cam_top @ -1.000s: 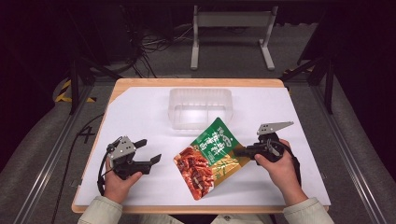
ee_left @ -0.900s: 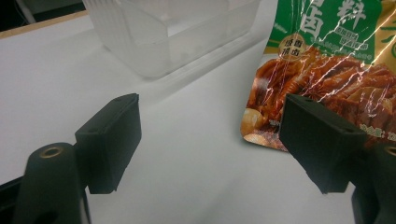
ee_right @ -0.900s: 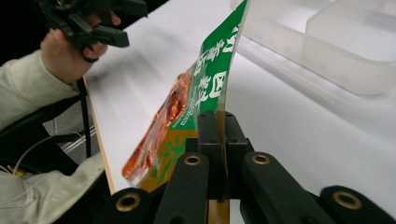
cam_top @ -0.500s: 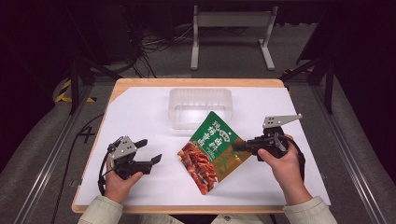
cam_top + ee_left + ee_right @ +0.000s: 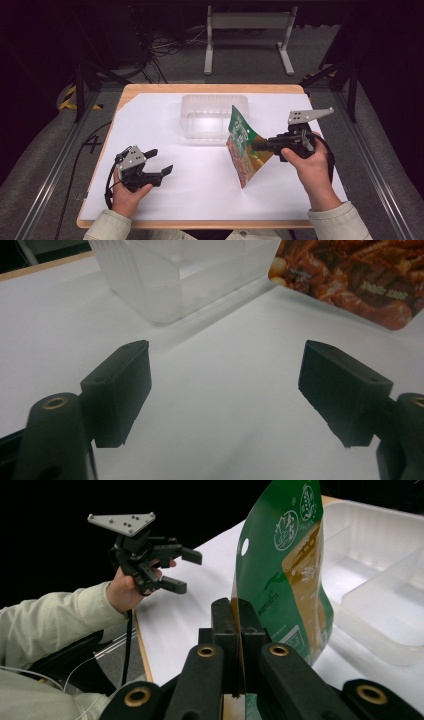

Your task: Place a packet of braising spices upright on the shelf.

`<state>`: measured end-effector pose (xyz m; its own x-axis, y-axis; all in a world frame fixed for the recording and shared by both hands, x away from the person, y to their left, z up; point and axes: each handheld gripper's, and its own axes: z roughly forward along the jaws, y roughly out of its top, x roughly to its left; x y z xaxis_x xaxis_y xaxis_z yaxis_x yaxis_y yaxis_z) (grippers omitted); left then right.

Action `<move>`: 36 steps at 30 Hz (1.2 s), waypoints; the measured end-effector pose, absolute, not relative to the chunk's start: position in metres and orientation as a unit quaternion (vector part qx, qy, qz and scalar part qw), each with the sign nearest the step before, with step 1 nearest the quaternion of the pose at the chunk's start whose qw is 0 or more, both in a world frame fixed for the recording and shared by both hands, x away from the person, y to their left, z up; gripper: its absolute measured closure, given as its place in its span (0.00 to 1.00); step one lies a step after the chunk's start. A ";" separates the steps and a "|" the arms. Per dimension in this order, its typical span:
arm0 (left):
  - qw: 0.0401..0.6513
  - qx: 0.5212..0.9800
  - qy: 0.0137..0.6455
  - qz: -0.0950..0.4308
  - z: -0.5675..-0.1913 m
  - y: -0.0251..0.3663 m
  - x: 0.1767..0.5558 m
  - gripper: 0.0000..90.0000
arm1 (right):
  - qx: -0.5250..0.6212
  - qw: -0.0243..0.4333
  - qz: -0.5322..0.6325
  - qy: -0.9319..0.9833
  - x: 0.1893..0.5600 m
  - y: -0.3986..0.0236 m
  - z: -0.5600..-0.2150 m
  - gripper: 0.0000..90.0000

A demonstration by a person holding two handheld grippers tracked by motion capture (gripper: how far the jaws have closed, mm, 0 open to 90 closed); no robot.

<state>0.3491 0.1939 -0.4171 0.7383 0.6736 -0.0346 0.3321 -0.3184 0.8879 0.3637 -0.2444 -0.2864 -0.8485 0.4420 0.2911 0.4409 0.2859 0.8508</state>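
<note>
Pouch (image 5: 243,150): held on edge above the white sheet (image 5: 200,195), approx. table centre-right, just at 5 o'clock of the tray (image 5: 215,116). Long axis tilted in high view, running from top corner at 11 o'clock down to bottom corner at 5 o'clock; bottom corner near the sheet, contact not determinable. Faces stand near vertical. In right gripper view (image 5: 280,570), stands tall and thin, hang-hole up, edge toward camera.

Appearance: flat glossy snack pouch. Green upper part w/ white round logos and small hang-hole, gold-tan panel w/ print, white label low on one face. Other face, per left gripper view (image 5: 350,275), carries photo of red-brown food.

Right gripper (image 5: 257,146): pressed together, pinching pouch at its 3 o'clock edge; pouch edge seen clamped between pads (image 5: 222,625).

Left gripper (image 5: 162,162): spread wide, nothing between, low over sheet at 8 o'clock of pouch, well apart from it.
</note>
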 end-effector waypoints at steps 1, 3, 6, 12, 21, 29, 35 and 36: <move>0.490 0.793 0.317 0.174 -0.417 0.194 0.349 0.24 | 0.277 0.007 0.529 0.802 0.365 -0.246 -0.283 1.00; 0.489 0.794 0.318 0.173 -0.417 0.194 0.349 0.24 | 0.281 0.015 0.526 0.802 0.370 -0.250 -0.274 1.00; 0.489 0.794 0.316 0.175 -0.417 0.194 0.350 0.24 | 0.281 0.020 0.525 0.803 0.374 -0.251 -0.266 1.00; 0.490 0.793 0.317 0.175 -0.417 0.194 0.350 0.24 | 0.275 0.028 0.523 0.806 0.380 -0.246 -0.250 1.00; 0.492 0.791 0.320 0.175 -0.417 0.196 0.349 0.24 | 0.267 0.042 0.525 0.807 0.391 -0.234 -0.227 1.00; 0.480 0.794 0.323 0.185 -0.418 0.196 0.343 0.24 | 0.267 0.050 0.521 0.809 0.407 -0.226 -0.213 1.00; 0.481 0.789 0.330 0.190 -0.418 0.202 0.338 0.24 | 0.266 0.054 0.520 0.810 0.424 -0.215 -0.205 1.00; 0.481 0.789 0.331 0.190 -0.419 0.202 0.338 0.24 | 0.265 0.054 0.520 0.810 0.427 -0.213 -0.204 1.00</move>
